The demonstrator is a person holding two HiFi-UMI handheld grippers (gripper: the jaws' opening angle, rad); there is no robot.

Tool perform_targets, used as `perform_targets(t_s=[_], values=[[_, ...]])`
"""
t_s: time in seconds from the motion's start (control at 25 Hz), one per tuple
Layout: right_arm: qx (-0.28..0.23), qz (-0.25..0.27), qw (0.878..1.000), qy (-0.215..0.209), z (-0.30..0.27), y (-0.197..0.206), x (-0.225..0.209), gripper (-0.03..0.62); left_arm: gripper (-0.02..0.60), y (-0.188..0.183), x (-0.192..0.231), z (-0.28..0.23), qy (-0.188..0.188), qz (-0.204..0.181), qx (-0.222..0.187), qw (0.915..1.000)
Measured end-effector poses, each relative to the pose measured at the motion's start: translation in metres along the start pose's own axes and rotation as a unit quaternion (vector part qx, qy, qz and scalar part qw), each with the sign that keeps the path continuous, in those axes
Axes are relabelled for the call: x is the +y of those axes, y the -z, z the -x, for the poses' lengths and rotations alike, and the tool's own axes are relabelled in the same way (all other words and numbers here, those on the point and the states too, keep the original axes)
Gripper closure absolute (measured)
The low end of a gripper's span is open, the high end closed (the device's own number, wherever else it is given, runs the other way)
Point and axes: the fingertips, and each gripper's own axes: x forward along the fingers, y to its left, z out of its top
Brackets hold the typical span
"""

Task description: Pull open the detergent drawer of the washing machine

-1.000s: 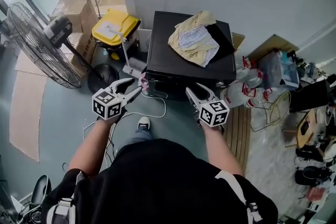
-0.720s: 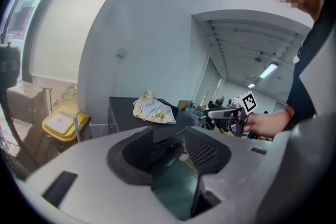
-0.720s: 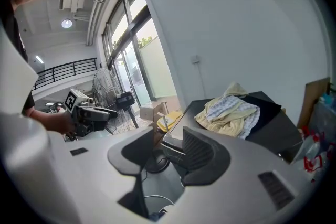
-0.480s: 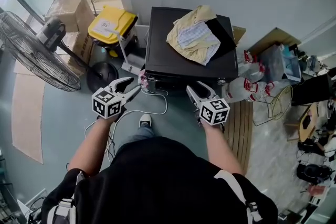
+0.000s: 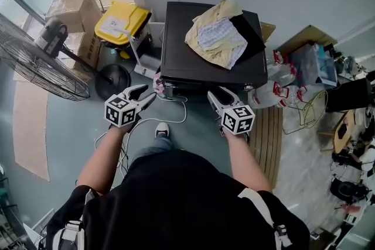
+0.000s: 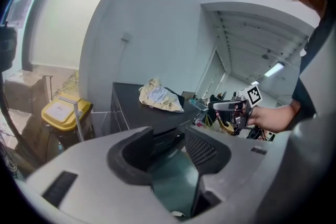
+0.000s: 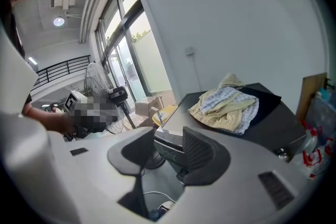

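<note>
Though atop washing machine [image 5: 187, 52], crumpled cloths [image 5: 215, 38]

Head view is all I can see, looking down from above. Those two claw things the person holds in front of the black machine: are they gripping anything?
Observer: No. The left gripper view shows the left gripper with its jaws apart and nothing between them.
Operator: And the other claw?
Observer: The right gripper view shows the right gripper open and empty too. A corner of the washing machine shows beyond the gap, and the jaws are not touching it.
</note>
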Motion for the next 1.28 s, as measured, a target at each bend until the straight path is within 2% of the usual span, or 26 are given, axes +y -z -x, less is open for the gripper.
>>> perform_targets(t_s=[0.8, 1.28], values=[[0.06, -0.008, 0.998, 0.019, -0.043, 0.045, -0.026, 0.424, 0.388, 0.022, 0.042, -0.035, 0.003, 0.016, 0.037, 0.9992], [0.083, -0.021, 0.996, 0.025, -0.07, 0.067, -0.033, 0.424, 0.388, 0.031, 0.065, -0.057, 0.01, 0.006, 0.065, 0.9978]])
